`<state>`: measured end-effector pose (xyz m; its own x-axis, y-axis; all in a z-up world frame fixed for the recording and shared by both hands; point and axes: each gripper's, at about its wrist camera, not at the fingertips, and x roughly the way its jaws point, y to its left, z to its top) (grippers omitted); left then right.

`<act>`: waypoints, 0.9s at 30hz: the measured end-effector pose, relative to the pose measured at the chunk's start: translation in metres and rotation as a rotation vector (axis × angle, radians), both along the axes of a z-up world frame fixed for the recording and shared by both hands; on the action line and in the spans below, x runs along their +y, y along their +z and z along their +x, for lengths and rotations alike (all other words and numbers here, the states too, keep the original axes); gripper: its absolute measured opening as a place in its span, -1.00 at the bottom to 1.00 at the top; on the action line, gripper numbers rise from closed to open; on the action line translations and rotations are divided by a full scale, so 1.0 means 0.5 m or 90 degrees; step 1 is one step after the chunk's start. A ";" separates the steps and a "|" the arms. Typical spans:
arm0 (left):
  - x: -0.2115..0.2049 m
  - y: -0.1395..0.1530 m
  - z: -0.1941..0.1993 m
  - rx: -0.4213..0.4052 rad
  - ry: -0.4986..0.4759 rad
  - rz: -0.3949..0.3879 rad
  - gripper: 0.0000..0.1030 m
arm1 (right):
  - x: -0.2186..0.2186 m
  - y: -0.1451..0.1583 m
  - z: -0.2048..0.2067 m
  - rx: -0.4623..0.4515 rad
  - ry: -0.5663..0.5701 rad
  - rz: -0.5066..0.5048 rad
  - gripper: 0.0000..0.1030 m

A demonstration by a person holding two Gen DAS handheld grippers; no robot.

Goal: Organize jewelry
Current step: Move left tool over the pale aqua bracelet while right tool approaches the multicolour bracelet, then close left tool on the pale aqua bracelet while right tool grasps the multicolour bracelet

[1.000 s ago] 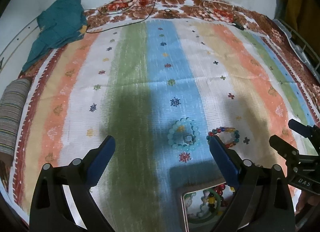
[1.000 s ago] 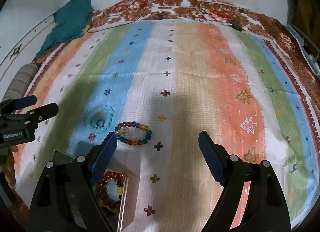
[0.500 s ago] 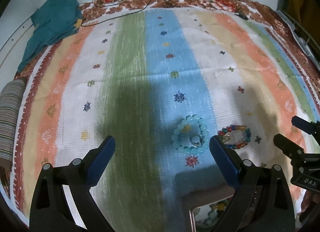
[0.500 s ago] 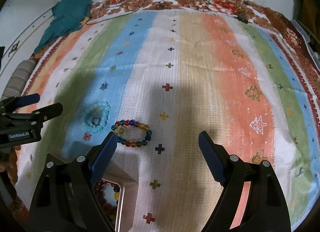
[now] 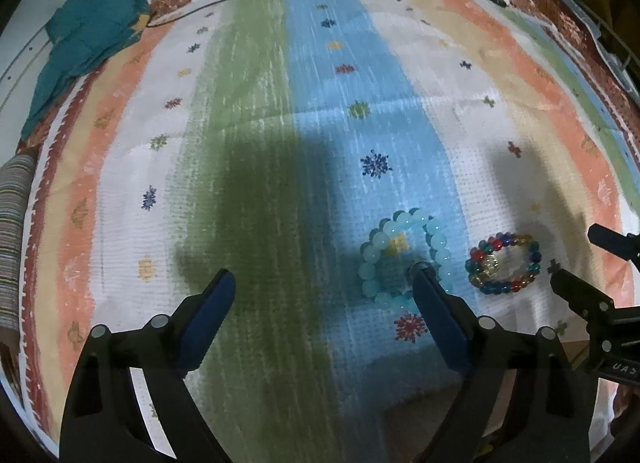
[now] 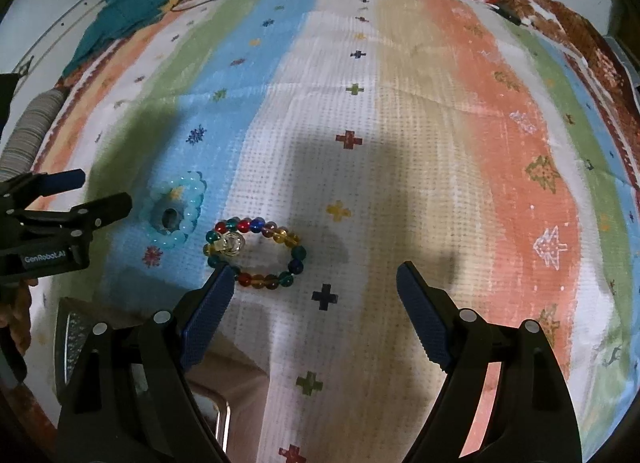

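Over a striped bedspread (image 6: 400,151), we lower two grippers toward the beads. Our left gripper (image 5: 324,291), its jaws just eased slightly narrower yet wide and empty, hangs with its right finger at the pale blue bracelet (image 5: 404,257). Our right gripper (image 6: 314,283), also agape and empty, has its left finger at the near rim of the multicoloured bracelet (image 6: 254,253). To pick cleanly, we judge each hand should straddle one side of its loop before closing. The bracelets lie close together, a metal tin (image 6: 218,419) sits near; open cloth stretches beyond.
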<state>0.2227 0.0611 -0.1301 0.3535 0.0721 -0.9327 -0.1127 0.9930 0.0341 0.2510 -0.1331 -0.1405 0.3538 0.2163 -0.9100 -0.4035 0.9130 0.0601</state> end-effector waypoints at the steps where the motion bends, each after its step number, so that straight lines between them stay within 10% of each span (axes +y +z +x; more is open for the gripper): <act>1: 0.000 -0.003 0.003 0.003 -0.001 0.001 0.69 | 0.001 -0.002 0.003 0.001 0.000 0.000 0.62; 11: 0.001 -0.047 0.027 0.033 -0.003 0.010 0.61 | 0.002 -0.040 0.029 0.023 0.000 0.000 0.61; 18: 0.002 -0.069 0.038 0.034 -0.013 0.017 0.44 | 0.007 -0.054 0.040 0.020 -0.002 -0.020 0.21; 27: -0.017 -0.066 0.036 0.023 -0.039 -0.003 -0.52 | 0.002 -0.057 0.041 0.007 0.011 -0.033 -0.43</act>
